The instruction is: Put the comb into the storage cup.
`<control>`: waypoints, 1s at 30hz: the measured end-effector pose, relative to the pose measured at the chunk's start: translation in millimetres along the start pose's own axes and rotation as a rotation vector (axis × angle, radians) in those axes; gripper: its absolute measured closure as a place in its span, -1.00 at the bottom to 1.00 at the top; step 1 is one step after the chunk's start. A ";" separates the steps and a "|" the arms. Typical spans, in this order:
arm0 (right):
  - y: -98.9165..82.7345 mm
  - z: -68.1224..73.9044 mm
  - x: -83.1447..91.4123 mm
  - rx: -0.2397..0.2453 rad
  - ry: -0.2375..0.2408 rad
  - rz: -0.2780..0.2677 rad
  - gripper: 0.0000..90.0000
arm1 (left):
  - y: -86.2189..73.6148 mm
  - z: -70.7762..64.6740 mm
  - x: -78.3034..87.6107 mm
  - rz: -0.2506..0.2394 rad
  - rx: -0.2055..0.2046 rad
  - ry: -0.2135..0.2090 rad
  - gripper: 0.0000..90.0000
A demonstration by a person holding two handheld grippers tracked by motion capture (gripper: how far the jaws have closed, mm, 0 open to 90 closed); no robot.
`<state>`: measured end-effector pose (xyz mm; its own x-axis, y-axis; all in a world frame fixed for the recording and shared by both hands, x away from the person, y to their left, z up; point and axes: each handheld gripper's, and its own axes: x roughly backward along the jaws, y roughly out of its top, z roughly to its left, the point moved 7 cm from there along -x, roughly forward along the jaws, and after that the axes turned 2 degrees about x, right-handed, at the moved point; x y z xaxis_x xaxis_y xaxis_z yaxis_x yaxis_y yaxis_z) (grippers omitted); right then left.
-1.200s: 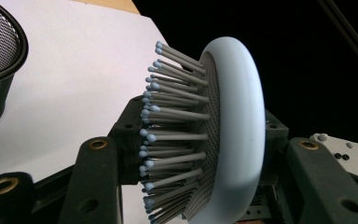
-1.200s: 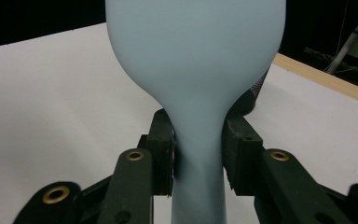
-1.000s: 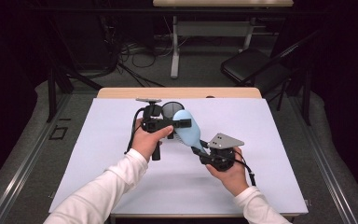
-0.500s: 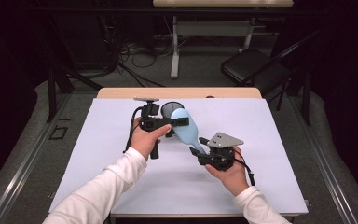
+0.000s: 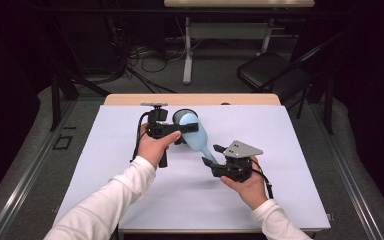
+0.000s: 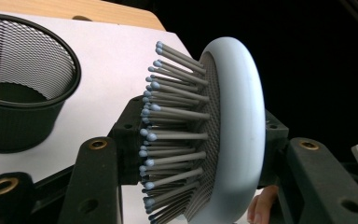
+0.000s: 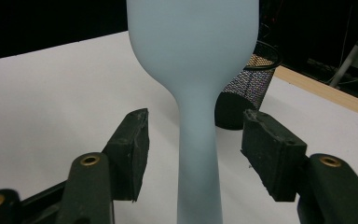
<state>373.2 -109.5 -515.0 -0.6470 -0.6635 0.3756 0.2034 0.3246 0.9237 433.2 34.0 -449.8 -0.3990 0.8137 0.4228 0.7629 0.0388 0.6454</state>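
Pale blue hairbrush (image 5: 196, 134), smooth matte plastic, oval head narrowing to a slim handle; held above the white table cover (image 5: 290, 150), mid-table. Its long axis runs on a slant in the high view, head up-left toward the far edge, handle down-right. Left gripper (image 5: 182, 128) is clamped on the head. The left gripper view gives the bristle side: grey pins with small blue ball tips set in a grey pad, ringed by a thick rounded rim (image 6: 233, 130), pads pressing bristle side and back. The right gripper view gives the plain back and the handle (image 7: 196, 154) standing between the right gripper's (image 5: 211, 156) jaws, which have just been opening and stand clear of it on both sides. Black wire-mesh cup (image 5: 180, 118), round, sits just behind the brush head; its weave reads clearly in both gripper views.
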 end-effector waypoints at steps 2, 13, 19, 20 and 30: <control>1.0 0.4 -0.5 -0.003 0.013 -0.014 -0.12 | 1.5 0.3 1.4 -0.004 -0.005 0.010 0.10; -1.6 -6.5 -1.7 -0.026 -0.019 0.013 -0.32 | 7.3 1.0 6.5 -0.010 -0.043 0.046 0.10; -3.2 -10.3 -2.0 -0.081 -0.005 0.028 -0.42 | 10.9 0.0 9.4 -0.009 -0.062 0.062 0.10; -3.8 -11.1 -2.1 -0.092 0.002 0.037 -0.43 | 11.6 -0.4 9.9 -0.011 -0.066 0.069 0.10; -10.5 -19.5 -4.7 -0.160 -0.007 0.097 -0.65 | 19.4 -0.7 14.7 -0.022 -0.106 0.104 0.10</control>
<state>388.4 -122.9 -525.0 -0.6238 -0.6294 0.4635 0.3793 0.2747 0.8836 441.8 46.3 -430.7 -0.4697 0.7488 0.4676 0.6976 -0.0099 0.7165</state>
